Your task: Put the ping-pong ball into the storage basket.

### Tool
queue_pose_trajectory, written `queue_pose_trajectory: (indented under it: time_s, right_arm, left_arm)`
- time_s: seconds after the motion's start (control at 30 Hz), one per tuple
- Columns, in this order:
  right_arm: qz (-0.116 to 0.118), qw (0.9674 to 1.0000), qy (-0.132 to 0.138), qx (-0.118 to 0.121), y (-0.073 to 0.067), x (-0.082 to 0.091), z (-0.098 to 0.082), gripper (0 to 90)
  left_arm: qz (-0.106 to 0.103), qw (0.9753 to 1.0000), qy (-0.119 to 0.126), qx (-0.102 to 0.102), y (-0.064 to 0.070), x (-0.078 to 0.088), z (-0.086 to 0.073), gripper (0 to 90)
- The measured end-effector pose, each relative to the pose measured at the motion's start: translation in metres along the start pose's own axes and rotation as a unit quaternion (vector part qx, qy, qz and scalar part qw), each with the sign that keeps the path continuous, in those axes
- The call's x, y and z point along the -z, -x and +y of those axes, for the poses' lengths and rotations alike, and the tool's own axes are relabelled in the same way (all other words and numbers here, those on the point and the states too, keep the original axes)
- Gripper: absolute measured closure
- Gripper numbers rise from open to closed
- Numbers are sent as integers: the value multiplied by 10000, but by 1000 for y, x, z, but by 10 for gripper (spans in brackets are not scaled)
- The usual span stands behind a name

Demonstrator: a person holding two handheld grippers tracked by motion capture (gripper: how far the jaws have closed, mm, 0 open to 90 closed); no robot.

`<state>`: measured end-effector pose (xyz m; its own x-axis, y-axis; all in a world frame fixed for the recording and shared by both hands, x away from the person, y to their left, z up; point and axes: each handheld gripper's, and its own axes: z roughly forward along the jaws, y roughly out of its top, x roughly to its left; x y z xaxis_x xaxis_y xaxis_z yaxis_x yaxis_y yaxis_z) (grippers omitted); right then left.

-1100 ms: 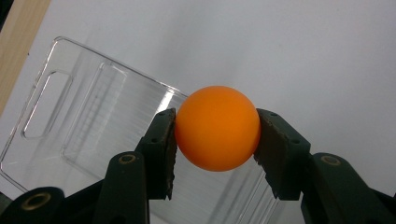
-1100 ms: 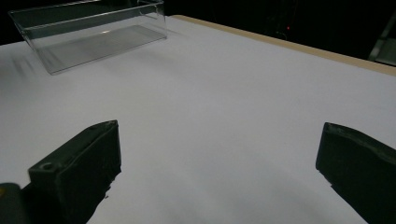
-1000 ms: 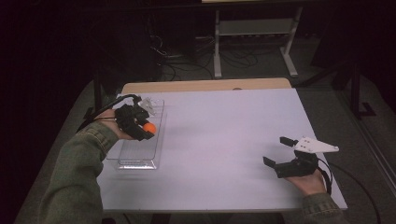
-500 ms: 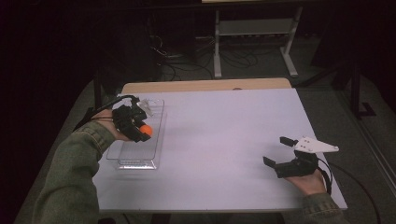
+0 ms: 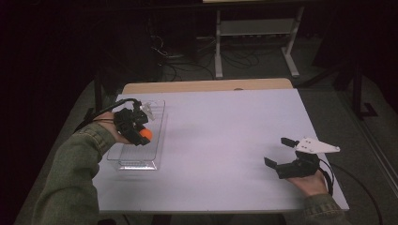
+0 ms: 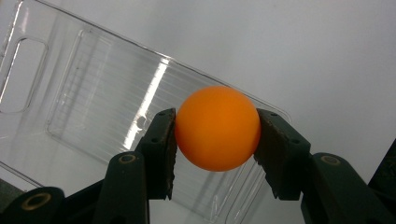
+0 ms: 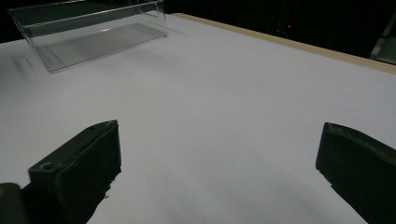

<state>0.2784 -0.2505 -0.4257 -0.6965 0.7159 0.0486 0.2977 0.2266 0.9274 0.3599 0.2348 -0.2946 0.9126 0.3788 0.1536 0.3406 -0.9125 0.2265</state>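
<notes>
An orange ball [image 6: 217, 128] is clamped between the jaws of the left gripper [image 5: 141, 133], held above the clear tray [image 5: 156, 123]. Well right of the tray, the right gripper [image 5: 279, 152] is rested on the table [image 5: 220, 126], jaws spread wide.

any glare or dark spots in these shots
High view: room behind the table is nearly black. Left gripper view: white streaks of glare on the clear tray, ball sharp and evenly lit. Right gripper view: jaws dark and soft, table edge dim.

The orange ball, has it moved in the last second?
No. The orange ball sits in the left gripper over the same spot of the clear tray.
</notes>
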Motion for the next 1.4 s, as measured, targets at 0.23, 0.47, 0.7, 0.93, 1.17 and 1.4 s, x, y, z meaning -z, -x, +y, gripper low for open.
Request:
queue_pose_trajectory:
  time_s: [0.23,0.47,0.7,0.93,1.17,1.4]
  right_arm:
    - [-9,10000,52,-18,0,1,0,0]
    - [-29,10000,62,-7,0,1,0,0]
    - [-36,10000,58,-7,0,1,0,0]
    - [-38,10000,50,-6,0,1,0,0]
    - [-31,10000,40,0,0,1,0,0]
    - [-33,10000,35,0,0,1,0,0]
  left_arm:
    - [-62,9999,-82,0,2,-8,-2,508]
    - [-85,9999,-106,-47,5,-13,-3,508]
    - [-134,9998,-161,-35,6,-21,-4,508]
    - [-157,9997,-169,21,6,-30,-7,508]
    - [-205,9997,-162,37,6,-37,-9,508]
    - [-236,9996,-167,71,5,-43,-9,508]
